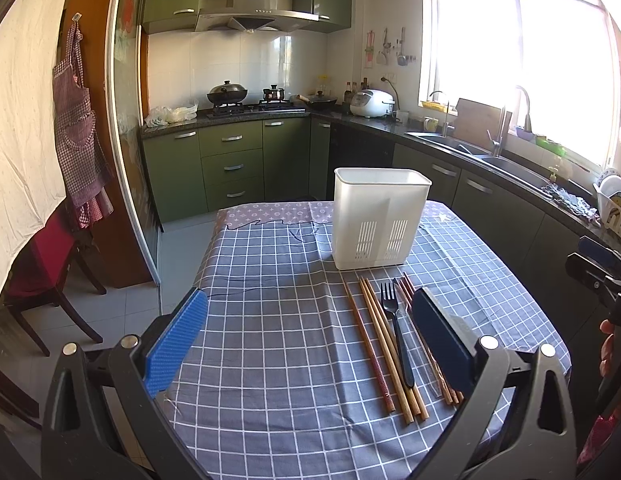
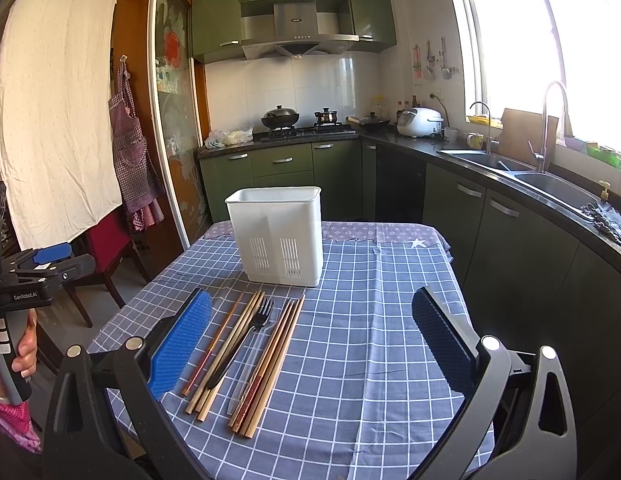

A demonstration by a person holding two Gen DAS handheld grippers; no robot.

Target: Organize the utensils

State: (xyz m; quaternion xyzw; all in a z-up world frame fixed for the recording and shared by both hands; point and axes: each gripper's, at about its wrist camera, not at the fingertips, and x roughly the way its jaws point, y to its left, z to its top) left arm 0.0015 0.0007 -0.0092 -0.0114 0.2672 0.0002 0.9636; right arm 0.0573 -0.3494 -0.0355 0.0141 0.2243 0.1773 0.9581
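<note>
A white slotted utensil holder [image 1: 374, 220] [image 2: 280, 236] stands upright on the checked tablecloth [image 1: 278, 320] [image 2: 362, 320]. In front of it lie several wooden chopsticks [image 1: 384, 344] [image 2: 270, 364], a black fork [image 1: 396, 332] [image 2: 246, 340] and a clear plastic utensil [image 2: 250, 364], side by side. My left gripper [image 1: 310, 320] hovers open above the cloth, its right pad over the row's right edge. My right gripper [image 2: 310, 320] is open too, with the utensils by its left pad. Neither holds anything. The other gripper shows at the edge of each view [image 1: 598, 272] [image 2: 34, 276].
The table ends at a patterned cloth strip [image 2: 370, 232] behind the holder. A red chair [image 1: 46, 272] stands left of the table. Green cabinets, a stove [image 1: 254, 108] and a counter with a sink [image 2: 550, 184] run along the back and right.
</note>
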